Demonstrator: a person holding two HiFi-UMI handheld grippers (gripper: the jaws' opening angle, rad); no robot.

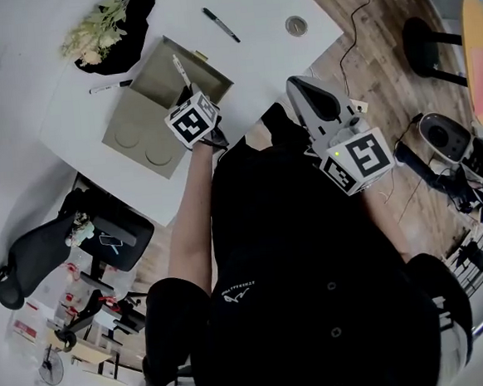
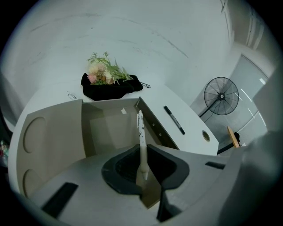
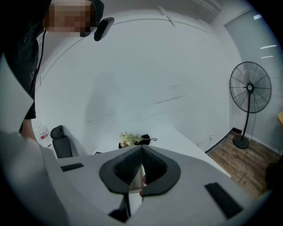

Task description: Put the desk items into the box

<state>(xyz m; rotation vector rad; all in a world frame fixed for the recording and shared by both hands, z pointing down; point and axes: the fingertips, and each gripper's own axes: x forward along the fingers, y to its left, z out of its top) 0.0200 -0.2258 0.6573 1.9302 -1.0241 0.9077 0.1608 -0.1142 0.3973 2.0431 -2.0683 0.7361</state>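
My left gripper [image 1: 189, 95] hovers over the open cardboard box [image 1: 156, 111] and is shut on a white pen [image 1: 179, 71]. In the left gripper view the white pen [image 2: 141, 141] stands upright between the jaws of the left gripper [image 2: 142, 154], above the box [image 2: 106, 130] interior. My right gripper [image 1: 296, 87] is held off the desk's near edge, shut, with nothing held; the right gripper [image 3: 141, 151] points toward the wall. On the white desk [image 1: 260, 3] lie a black marker [image 1: 221, 25], a second marker [image 1: 110, 87] and a small round disc [image 1: 296, 26].
Artificial flowers on a black cloth [image 1: 105, 30] lie at the desk's far left corner, beyond the box. A standing fan [image 3: 249, 90] is on the wooden floor to the right. An office chair [image 1: 38, 250] and cluttered shelves stand left of the person.
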